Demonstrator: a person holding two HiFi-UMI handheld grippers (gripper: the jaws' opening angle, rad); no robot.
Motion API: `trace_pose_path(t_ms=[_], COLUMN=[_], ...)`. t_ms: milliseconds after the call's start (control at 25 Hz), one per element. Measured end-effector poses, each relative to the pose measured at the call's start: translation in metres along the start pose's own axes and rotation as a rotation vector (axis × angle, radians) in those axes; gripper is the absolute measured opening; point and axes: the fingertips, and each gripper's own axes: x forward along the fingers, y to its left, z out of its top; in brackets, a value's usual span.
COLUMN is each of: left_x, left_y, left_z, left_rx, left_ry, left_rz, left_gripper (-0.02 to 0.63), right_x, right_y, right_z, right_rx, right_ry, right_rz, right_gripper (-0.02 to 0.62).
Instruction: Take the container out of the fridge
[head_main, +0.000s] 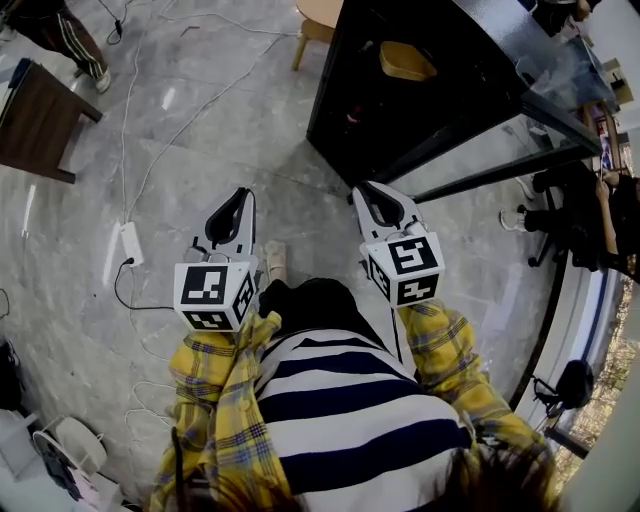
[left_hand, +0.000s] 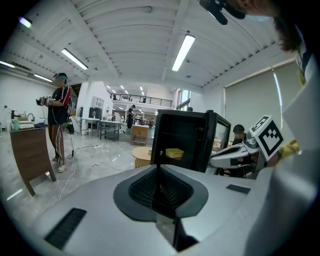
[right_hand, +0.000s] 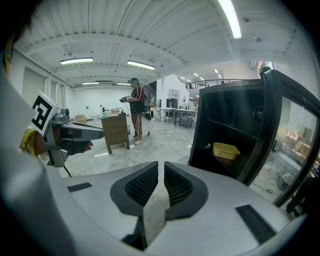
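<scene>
While the left gripper (left_hand: 160, 167) has fingers (left_hand: 144, 187) pressed together, the right gripper (right_hand: 160, 167) has them barely apart, both empty.

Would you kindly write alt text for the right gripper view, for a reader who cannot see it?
The right gripper, its jaws empty and only a slit apart, faces an open black fridge ahead at right, with a yellow container on a shelf inside. Behind, a person stands by a wooden table in a bright hall.
</scene>
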Motion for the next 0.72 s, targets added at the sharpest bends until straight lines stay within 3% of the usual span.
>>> trace_pose_path(t_ms=[360, 720], left_x=[0.06, 0.113], left_y=[0.052, 0.062], left_z=[0.013, 0.011], left_rx=[-0.017, 0.018], left_ry=[0.016, 0.057], left_rz=[-0.045, -0.128], left_gripper=[0.032, 0.032], right_x=[0.07, 0.112], right_y=[-0.035, -0.096], right_z=[0.03, 0.042], right_rx=[0.017, 0.017], right_ry=[0.03, 0.055], right_rz=[-0.092, -0.241], right_gripper=[0.031, 0.031])
